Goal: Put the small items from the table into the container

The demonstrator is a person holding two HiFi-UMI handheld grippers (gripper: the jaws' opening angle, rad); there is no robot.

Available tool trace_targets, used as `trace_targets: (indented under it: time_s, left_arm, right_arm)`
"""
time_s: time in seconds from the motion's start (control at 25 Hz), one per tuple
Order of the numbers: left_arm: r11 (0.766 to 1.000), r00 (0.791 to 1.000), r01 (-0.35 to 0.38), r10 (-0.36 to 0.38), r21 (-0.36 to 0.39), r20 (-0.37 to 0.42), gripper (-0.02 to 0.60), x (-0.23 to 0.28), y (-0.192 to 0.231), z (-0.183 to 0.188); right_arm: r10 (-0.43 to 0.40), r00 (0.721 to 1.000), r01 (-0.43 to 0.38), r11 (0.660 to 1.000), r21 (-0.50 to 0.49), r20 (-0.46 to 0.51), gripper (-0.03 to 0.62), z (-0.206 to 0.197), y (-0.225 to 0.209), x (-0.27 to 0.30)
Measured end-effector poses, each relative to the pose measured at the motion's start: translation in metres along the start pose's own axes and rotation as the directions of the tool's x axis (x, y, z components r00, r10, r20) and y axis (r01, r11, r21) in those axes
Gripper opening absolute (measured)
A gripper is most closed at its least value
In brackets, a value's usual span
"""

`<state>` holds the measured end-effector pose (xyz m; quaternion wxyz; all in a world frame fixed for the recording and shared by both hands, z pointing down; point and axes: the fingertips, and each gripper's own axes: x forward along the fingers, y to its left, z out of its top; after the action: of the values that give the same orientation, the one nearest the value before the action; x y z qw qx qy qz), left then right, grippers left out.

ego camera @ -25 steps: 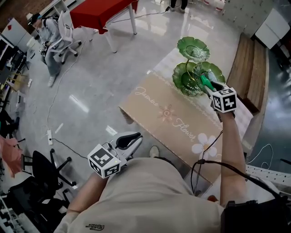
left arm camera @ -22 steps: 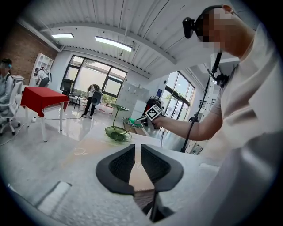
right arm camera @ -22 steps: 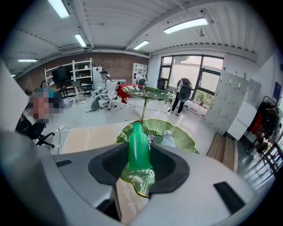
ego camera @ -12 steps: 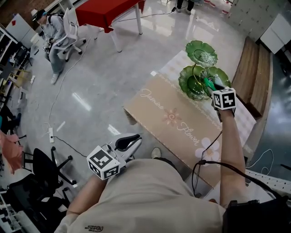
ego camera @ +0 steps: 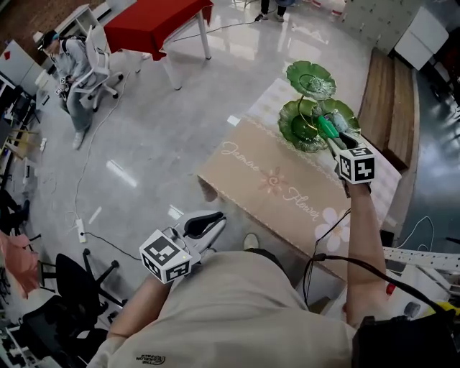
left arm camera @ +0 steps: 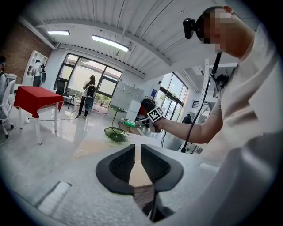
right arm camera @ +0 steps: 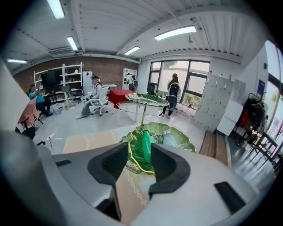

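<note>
A green leaf-shaped tiered tray point(ego camera: 291, 128) stands at the far end of the table point(ego camera: 266, 180). In the right gripper view a green bottle point(right arm camera: 146, 148) and a pale bottle point(right arm camera: 169, 139) lie in its lower dish point(right arm camera: 188, 142). My right gripper point(ego camera: 335, 139) hovers at the tray's near rim, and its jaws point(right arm camera: 139, 148) are opening. Nothing is between them, and the green bottle point(ego camera: 327, 128) lies just past the fingertips. My left gripper point(ego camera: 208, 221) hangs off the table by my body, with only a narrow slit between its empty jaws point(left arm camera: 137, 148).
A beige flowered runner point(ego camera: 248, 162) covers the table. A wooden bench point(ego camera: 392, 108) runs along its far right side. A red table point(ego camera: 154, 18) and a seated person point(ego camera: 68, 61) are at upper left. A black chair point(ego camera: 72, 287) and floor cables point(ego camera: 93, 223) are at lower left.
My right gripper has drawn back a little from the tray towards me, while the green bottle stays in the lower dish. The left gripper has barely shifted.
</note>
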<state>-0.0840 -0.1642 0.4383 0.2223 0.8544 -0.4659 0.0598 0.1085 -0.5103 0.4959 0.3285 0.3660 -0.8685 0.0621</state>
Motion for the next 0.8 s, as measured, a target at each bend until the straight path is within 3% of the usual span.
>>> trace_targets:
  time_s: [0.28,0.6,0.8]
  left_arm:
    - [0.995,0.995,0.096,-0.096,0.017,-0.007,0.029,-0.030,-0.003,-0.002]
    - [0.991,0.991,0.135,-0.135,0.015,-0.013,0.028,-0.068,0.008,-0.011]
    - [0.981,0.981,0.190,-0.189,0.040,-0.039,0.022,-0.097,0.003,-0.027]
  right_arm:
    - [0.002,0.997,-0.009,0.996,0.086,0.079,0.037,-0.032,0.080,-0.066]
    - [0.121,0.984,-0.142,0.976,0.164,0.130,0.021,-0.072,0.232,-0.117]
    - [0.139,0.975,-0.160,0.980,0.117,0.173,0.018,-0.079,0.302,-0.154]
